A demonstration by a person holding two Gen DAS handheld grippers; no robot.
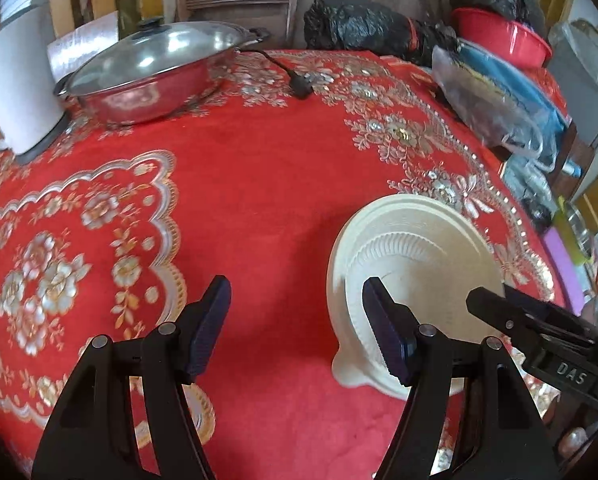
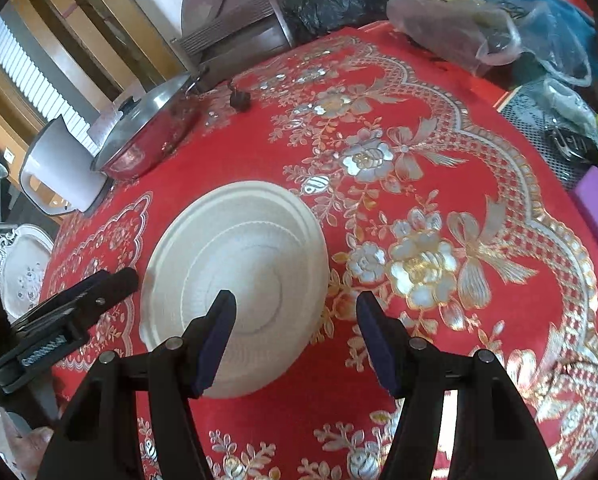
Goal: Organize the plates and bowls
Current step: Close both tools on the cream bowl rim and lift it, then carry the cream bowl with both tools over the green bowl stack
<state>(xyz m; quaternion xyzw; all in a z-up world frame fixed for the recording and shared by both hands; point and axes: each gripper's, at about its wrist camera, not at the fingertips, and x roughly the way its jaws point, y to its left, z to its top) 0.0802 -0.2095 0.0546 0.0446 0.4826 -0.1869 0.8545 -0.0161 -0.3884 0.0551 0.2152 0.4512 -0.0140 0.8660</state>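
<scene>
Plates (image 2: pixel 235 280), cream and stacked upside down on the red tablecloth (image 2: pixel 439 412), look light, thin and a little flexible, likely disposable. Both the left gripper (image 1: pixel 297 320) and right gripper (image 2: pixel 295 332) hover spread and empty; the thin rim seems the best hold.

Bare red cloth (image 1: pixel 259 184) lay open left of the plates (image 1: pixel 415 264). A pot (image 1: pixel 155 76), kettle (image 1: pixel 19 96) and bags (image 1: pixel 499 100) crowded the far edge.
</scene>
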